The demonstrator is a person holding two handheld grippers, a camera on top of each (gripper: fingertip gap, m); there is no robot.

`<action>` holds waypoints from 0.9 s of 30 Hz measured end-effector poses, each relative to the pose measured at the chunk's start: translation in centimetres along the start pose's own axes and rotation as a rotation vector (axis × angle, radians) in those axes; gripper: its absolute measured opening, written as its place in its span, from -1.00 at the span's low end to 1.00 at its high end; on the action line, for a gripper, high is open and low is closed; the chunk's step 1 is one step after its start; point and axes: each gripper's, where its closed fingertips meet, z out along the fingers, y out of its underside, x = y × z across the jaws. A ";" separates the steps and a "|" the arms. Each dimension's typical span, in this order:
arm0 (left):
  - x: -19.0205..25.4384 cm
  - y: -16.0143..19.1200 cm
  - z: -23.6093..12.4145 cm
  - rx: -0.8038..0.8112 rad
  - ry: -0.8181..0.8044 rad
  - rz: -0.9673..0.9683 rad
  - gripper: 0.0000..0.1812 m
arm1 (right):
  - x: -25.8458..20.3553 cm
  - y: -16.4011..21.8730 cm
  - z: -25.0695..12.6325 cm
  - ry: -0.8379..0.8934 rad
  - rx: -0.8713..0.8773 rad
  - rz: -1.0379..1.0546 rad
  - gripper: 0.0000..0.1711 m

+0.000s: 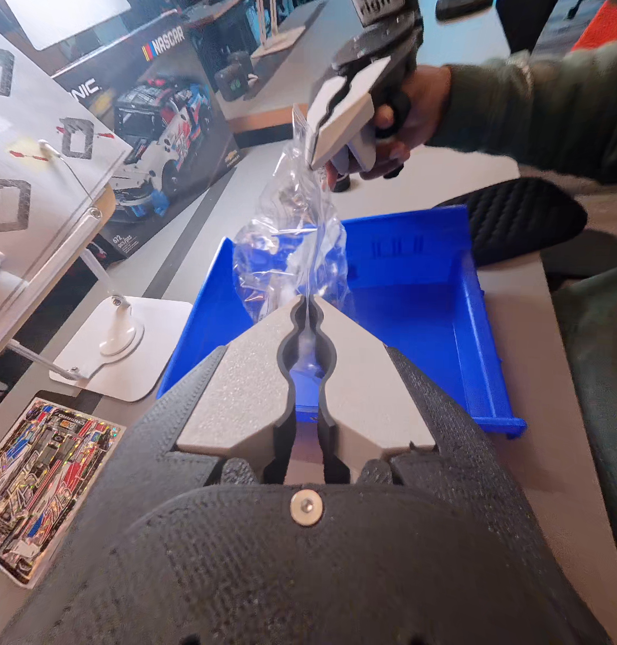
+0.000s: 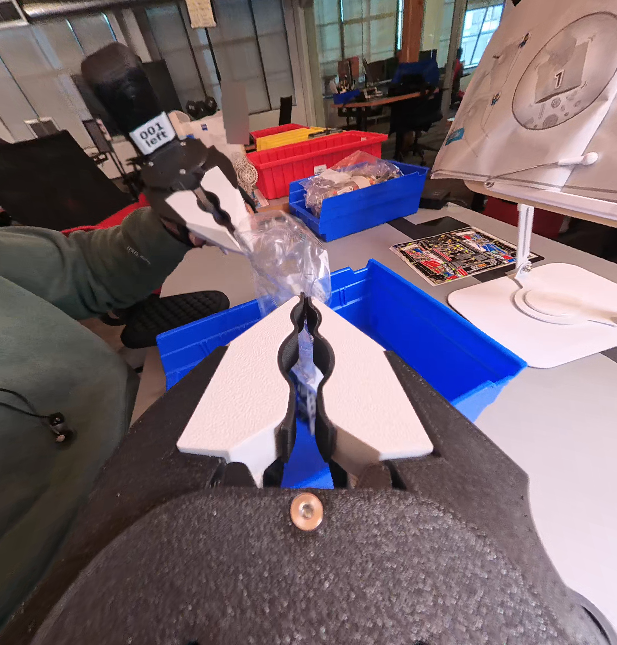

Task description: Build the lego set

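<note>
A clear plastic bag (image 1: 289,244) hangs stretched between both grippers, above a blue bin (image 1: 422,314) on the grey table. My left gripper (image 1: 309,298) is shut on the bag's near edge. My right gripper (image 1: 312,164), held by a hand in a green sleeve, is shut on the bag's upper end. In the right wrist view, my right gripper (image 2: 306,298) pinches the bag (image 2: 286,258) over the bin (image 2: 405,324), and the left gripper (image 2: 235,241) grips its far end. What is inside the bag is too blurred to tell.
A Lego car box (image 1: 167,139) stands at the back left. An instruction booklet (image 2: 530,104) rests on a white stand (image 2: 544,307). A sticker sheet (image 2: 464,254) lies flat beside it. A blue bin of bags (image 2: 356,199) and red bins (image 2: 310,153) sit farther back. A black chair armrest (image 1: 520,216) is near the table's edge. My hands' fingertips stand some 12 cm from each other.
</note>
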 end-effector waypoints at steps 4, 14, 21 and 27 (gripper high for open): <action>-1.6 -0.6 -1.2 0.021 -0.047 -0.013 -0.94 | 0.4 0.6 -0.7 -0.021 0.001 0.021 -1.00; -1.1 -0.3 2.4 0.053 0.210 -0.243 -0.57 | -0.8 0.8 -1.0 -0.113 0.039 -0.004 -1.00; -1.5 -1.1 0.7 0.207 0.363 -0.372 -0.72 | -0.1 1.2 -2.7 -0.136 0.085 0.026 -1.00; -2.0 -0.3 2.5 0.165 0.314 -0.416 -0.66 | 0.0 1.8 -2.7 -0.163 0.103 0.047 -1.00</action>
